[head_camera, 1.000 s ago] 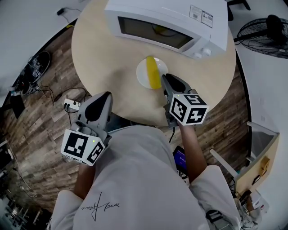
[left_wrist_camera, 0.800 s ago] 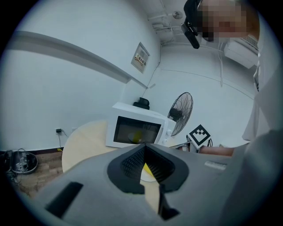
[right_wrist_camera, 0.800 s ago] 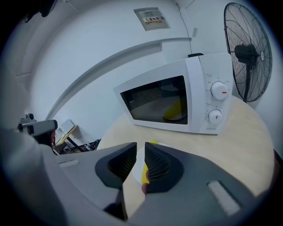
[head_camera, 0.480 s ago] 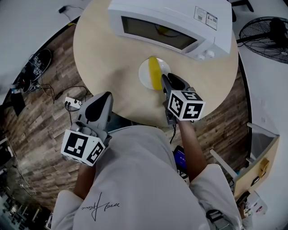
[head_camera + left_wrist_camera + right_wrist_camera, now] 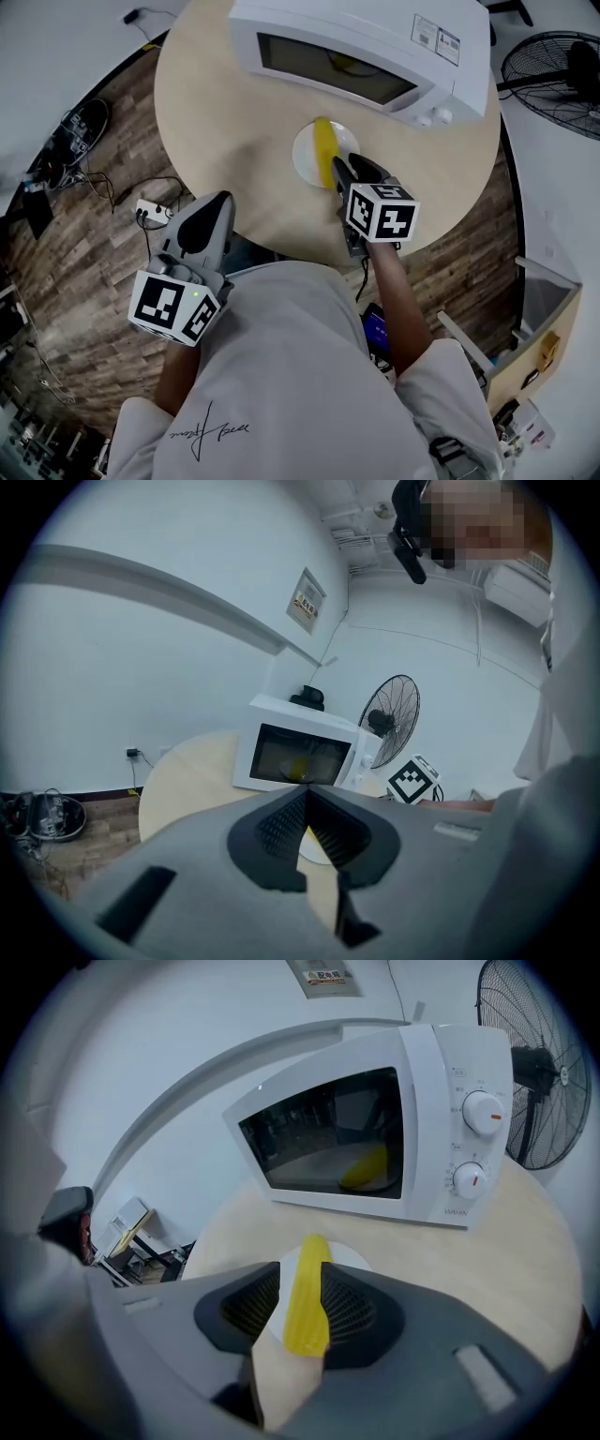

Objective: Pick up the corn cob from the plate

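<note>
Grey right gripper (image 5: 302, 1277) jaws, part-spread and opening, straddle without gripping the yellow corn cob (image 5: 305, 1307) lying on the white plate (image 5: 305, 157) before the microwave (image 5: 366, 47); only the right gripper view shows this, the head view hiding it.

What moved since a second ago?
The right hand-held gripper came down toward the plate, its jaws opening. The corn cob now sits between them, not squeezed yet. The left hand-held gripper, corn cob, plate and microwave stayed put.
</note>
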`<control>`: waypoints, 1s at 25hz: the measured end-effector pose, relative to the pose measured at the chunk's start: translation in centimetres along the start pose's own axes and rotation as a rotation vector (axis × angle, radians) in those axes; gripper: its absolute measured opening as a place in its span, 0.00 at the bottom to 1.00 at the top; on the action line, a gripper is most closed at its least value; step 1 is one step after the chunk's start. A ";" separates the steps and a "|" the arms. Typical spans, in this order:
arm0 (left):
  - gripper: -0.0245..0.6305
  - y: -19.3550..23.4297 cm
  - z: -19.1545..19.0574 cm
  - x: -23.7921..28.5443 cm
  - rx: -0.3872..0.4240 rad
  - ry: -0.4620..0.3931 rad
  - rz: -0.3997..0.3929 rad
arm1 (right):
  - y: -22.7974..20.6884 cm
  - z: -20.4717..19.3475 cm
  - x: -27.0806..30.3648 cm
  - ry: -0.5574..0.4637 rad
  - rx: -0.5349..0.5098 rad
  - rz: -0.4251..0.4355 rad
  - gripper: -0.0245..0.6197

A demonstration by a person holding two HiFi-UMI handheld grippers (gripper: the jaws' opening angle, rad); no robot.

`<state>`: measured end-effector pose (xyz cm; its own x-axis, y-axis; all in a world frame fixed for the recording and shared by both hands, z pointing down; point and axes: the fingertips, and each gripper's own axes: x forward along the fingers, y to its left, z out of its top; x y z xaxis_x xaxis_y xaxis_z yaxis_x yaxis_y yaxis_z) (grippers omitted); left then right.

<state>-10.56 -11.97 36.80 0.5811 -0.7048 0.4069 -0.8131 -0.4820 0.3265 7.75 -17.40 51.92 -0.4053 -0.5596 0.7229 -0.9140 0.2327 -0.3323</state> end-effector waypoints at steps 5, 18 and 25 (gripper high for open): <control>0.04 0.4 0.0 -0.2 -0.006 0.002 0.006 | 0.0 -0.5 1.0 0.029 -0.008 -0.002 0.29; 0.04 2.0 -0.6 -0.6 -0.030 0.015 0.037 | -0.9 -2.7 4.1 0.142 -0.051 -0.042 0.42; 0.04 2.8 -0.7 -0.6 -0.040 0.021 0.043 | -1.2 -2.7 5.9 0.168 -0.071 -0.072 0.45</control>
<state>-13.19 -12.49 38.09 0.5467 -0.7130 0.4389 -0.8355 -0.4303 0.3417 6.45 -18.81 58.20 -0.3310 -0.4376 0.8361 -0.9372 0.2555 -0.2373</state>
